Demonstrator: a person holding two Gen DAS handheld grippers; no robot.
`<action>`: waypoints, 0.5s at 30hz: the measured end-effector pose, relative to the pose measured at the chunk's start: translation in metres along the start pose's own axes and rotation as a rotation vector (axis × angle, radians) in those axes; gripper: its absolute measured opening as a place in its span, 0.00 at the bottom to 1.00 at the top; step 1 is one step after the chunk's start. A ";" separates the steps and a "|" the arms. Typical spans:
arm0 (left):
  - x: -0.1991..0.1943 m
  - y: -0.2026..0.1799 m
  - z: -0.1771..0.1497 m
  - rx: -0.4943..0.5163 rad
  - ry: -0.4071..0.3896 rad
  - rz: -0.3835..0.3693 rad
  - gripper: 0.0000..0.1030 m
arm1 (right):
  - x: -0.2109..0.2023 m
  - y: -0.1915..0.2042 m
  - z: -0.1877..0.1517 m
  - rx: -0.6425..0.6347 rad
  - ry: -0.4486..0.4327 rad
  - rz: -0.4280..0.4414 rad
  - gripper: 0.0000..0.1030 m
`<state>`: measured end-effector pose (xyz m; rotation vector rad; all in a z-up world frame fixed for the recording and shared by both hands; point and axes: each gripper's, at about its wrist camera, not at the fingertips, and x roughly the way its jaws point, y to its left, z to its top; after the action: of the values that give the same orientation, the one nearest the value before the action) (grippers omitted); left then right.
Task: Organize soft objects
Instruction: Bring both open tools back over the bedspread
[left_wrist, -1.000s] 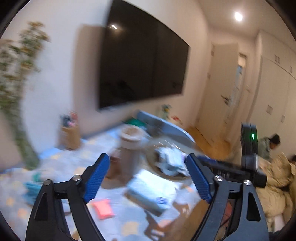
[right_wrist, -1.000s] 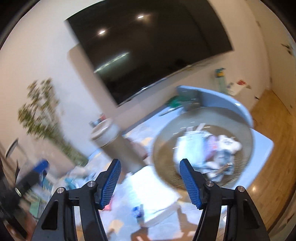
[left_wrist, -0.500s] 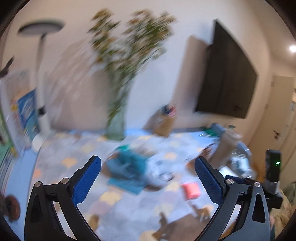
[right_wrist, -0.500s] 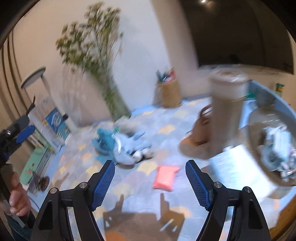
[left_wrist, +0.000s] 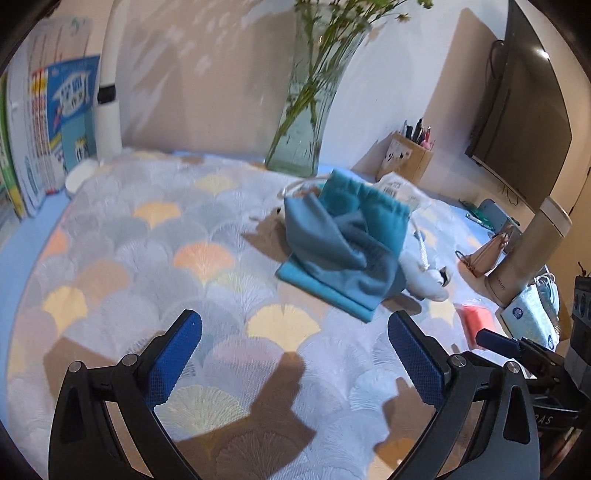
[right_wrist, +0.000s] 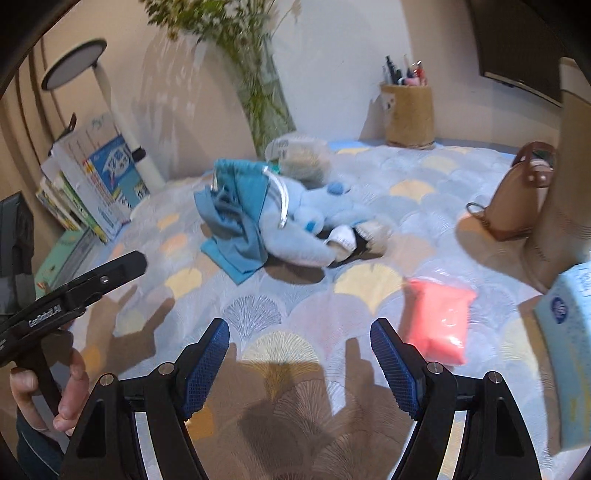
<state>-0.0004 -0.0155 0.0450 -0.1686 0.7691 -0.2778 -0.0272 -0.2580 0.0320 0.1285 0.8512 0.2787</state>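
On the table (left_wrist: 110, 266) with its fan-patterned cloth, the left claw (left_wrist: 293, 354) hovers released and empty. Beyond it lie a teal drawstring bag (left_wrist: 347, 251) and a pale blue plush toy (right_wrist: 306, 225), touching. The right claw (right_wrist: 300, 365) is also released and empty, a pink pouch (right_wrist: 439, 317) beside it.

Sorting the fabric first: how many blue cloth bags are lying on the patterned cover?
2. A teal drawstring bag lies flat near the vase; a duller blue bag is crumpled on top of it, against the plush toy. More could be hidden underneath.
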 end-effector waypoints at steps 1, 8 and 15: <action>0.002 0.001 -0.002 -0.005 0.003 -0.005 0.98 | 0.003 0.000 -0.001 -0.002 0.005 -0.002 0.75; 0.010 0.005 -0.007 -0.019 0.017 0.004 0.98 | 0.017 -0.003 -0.001 0.002 0.035 -0.014 0.75; 0.015 0.001 -0.006 -0.003 0.043 0.033 0.98 | 0.024 -0.002 0.000 -0.001 0.061 -0.049 0.75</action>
<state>0.0058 -0.0199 0.0301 -0.1536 0.8139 -0.2497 -0.0118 -0.2529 0.0149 0.0990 0.9134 0.2380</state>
